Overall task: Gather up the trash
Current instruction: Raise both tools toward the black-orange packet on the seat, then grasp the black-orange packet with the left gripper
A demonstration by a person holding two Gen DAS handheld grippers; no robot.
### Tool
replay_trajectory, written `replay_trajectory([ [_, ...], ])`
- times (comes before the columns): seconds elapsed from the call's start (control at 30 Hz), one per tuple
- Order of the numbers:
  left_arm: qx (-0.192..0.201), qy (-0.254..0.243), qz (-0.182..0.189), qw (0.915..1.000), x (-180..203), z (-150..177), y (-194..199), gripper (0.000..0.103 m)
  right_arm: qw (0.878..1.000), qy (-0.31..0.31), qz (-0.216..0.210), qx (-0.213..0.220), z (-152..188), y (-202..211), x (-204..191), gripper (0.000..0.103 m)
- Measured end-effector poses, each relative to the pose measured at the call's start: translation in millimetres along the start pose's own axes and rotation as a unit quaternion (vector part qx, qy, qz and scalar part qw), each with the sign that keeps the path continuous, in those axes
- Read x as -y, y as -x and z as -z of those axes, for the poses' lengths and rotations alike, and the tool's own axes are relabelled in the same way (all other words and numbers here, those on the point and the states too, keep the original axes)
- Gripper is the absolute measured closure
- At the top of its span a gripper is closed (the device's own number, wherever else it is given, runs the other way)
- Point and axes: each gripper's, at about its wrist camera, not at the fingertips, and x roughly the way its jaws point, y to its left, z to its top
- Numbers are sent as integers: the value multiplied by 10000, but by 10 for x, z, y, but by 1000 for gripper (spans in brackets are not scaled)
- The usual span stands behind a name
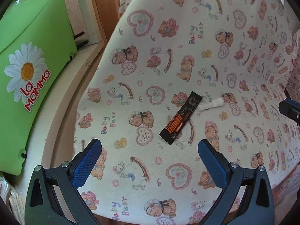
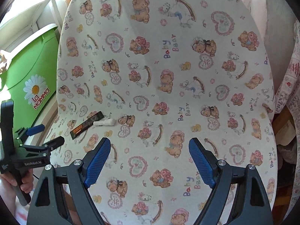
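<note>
A black and orange coffee stick wrapper [image 1: 180,118] lies flat on a chair seat covered in teddy-bear fabric [image 1: 168,65]. A small white plastic piece [image 1: 211,104] lies touching its far end. My left gripper [image 1: 150,146] is open and empty, hovering just short of the wrapper. My right gripper [image 2: 149,146] is open and empty over the middle of the seat; in its view the wrapper [image 2: 87,124] and white piece [image 2: 104,122] lie to the left, with the left gripper [image 2: 45,133] beside them.
A green plastic bin [image 1: 28,78] with a daisy and "La Mamma" label stands left of the chair, also in the right wrist view [image 2: 35,78]. Wooden furniture [image 1: 101,9] is behind. Patterned cloth [image 2: 288,93] hangs at right.
</note>
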Motion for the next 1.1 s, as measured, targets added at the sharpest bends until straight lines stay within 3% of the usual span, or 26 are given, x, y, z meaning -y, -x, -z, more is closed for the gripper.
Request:
replay_trajectory([
  [0.17, -239, 34, -5, 9997, 103, -26, -194, 1, 9992, -388, 40, -122, -145, -193, 42, 16],
  [0.47, -20, 8, -173, 9998, 264, -90, -174, 2, 9973, -701, 171, -112, -185, -256, 86, 16],
  [0.63, -174, 359, 64, 9992, 200, -121, -254, 11, 9975, -669, 227, -90, -180, -245, 80, 16],
  [0.8, -225, 351, -323, 9986, 164, -130, -354, 22, 9979, -572, 306, -25, -168, -227, 65, 16],
  [1.1, -212, 484, -68, 9986, 161, -73, -361, 35, 9982, -542, 242, -75, -154, -186, 81, 16],
])
